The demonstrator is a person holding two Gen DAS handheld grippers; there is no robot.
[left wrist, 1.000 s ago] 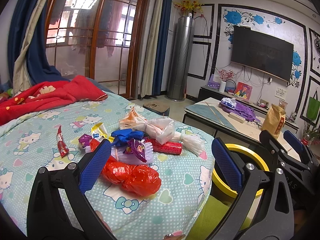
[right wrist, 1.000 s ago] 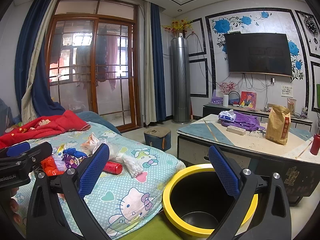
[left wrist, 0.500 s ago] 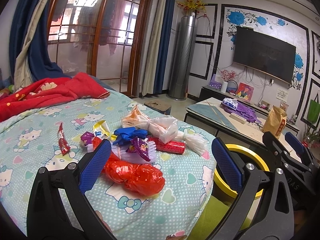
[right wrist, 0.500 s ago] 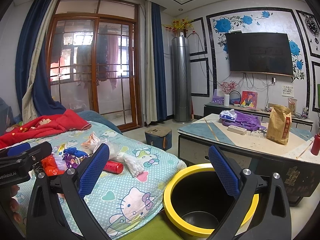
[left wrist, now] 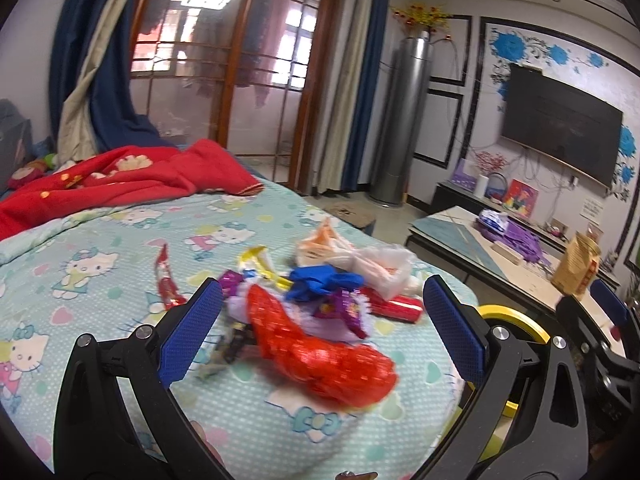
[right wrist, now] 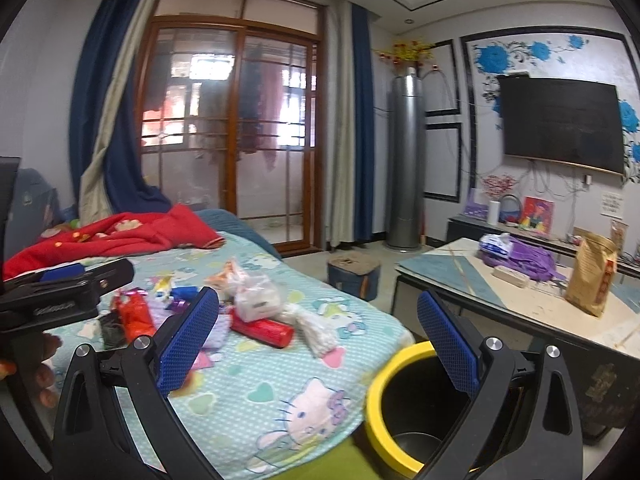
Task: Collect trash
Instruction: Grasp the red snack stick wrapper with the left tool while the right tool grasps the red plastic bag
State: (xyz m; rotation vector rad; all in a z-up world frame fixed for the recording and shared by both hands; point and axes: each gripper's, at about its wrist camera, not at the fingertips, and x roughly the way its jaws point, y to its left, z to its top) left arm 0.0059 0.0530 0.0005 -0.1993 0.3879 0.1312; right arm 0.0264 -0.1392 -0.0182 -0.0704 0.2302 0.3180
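above the near end of the bed, the left gripper [left wrist: 320, 324] is spread wide with nothing between its blue pads [left wrist: 192, 332], and it hangs over a heap of trash lying on the hello kitty bedsheet [left wrist: 80, 264]. closest to the pads is a crumpled red plastic bag [left wrist: 320, 352], blurred in the left wrist view; behind it lie a purple wrapper [left wrist: 340, 308], a blue plastic bag [left wrist: 324, 280], a red cylindrical packet [left wrist: 400, 306] and a white plastic bag [left wrist: 380, 264], all touching or overlapping. a red sachet [left wrist: 166, 280] lies apart on the sheet, to the left of the heap. a red blanket [left wrist: 120, 176] is bunched at the far end of the bed. the right gripper [right wrist: 316, 340] is likewise released and empty, its blue pads [right wrist: 184, 340] wide apart; it sits over the bed's edge, with the yellow-rimmed bin [right wrist: 384, 384] just below its right finger, standing on the floor against the bed. in the right wrist view the same heap lies ahead and to the left, with a white bundle of strands [right wrist: 316, 328] beside the red packet. a hand [right wrist: 40, 364] holding the left gripper shows at the left edge. beyond the bin stands a low table [right wrist: 520, 304] bearing a brown paper bag [right wrist: 592, 280] and a purple cloth [right wrist: 528, 260]. a television [right wrist: 560, 124] hangs on the far wall.
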